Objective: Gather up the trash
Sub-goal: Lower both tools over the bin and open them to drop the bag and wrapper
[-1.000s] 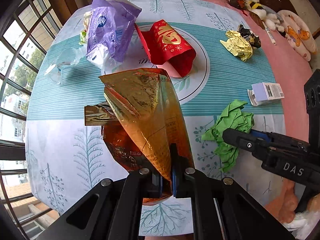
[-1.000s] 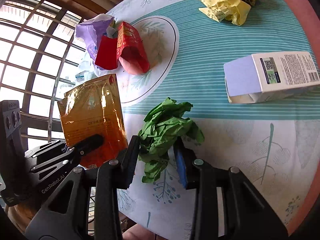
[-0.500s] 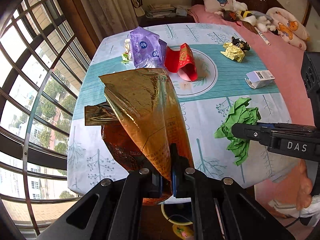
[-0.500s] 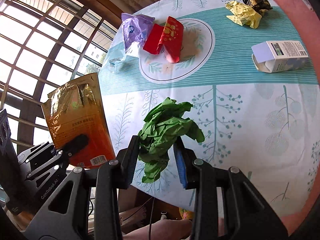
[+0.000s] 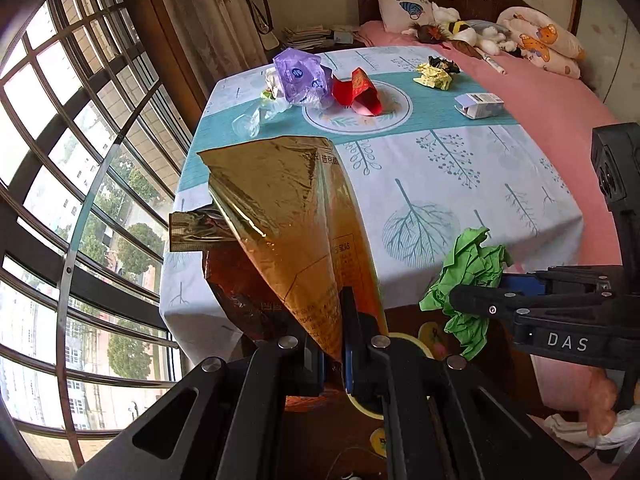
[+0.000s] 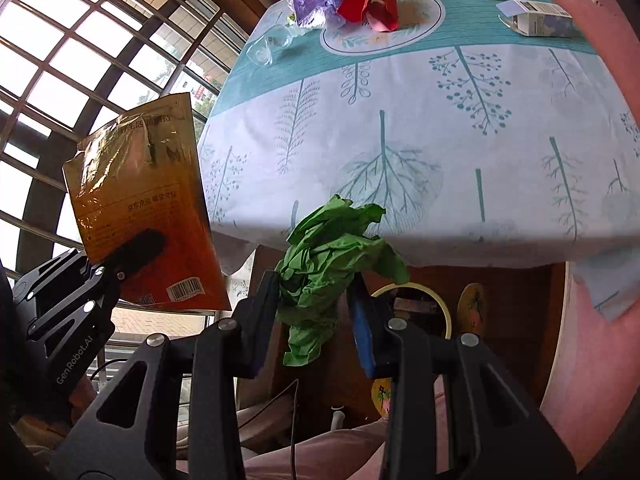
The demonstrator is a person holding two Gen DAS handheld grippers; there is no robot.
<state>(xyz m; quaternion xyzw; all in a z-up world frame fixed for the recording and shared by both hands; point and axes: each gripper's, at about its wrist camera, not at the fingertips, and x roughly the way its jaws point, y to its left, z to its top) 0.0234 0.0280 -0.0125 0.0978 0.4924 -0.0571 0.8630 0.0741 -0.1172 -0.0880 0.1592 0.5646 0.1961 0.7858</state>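
Trash litters the tree-print tablecloth [image 5: 420, 168] by windows; fingers grip gold pouch [image 5: 288, 240], green paper [image 6: 332, 248].

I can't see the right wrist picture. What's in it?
The right gripper holds crumpled green paper beyond the table edge, above a yellow-rimmed bin. The left gripper holds a gold foil bag.

Table [image 5: 420, 184] bears purple bag [image 5: 302, 76], red packet [image 5: 358, 92], box [image 5: 478, 105].

Bright daylight floods in from my barred window [image 5: 60, 168]; it glares white, fisheye edges curve, focus sharp.
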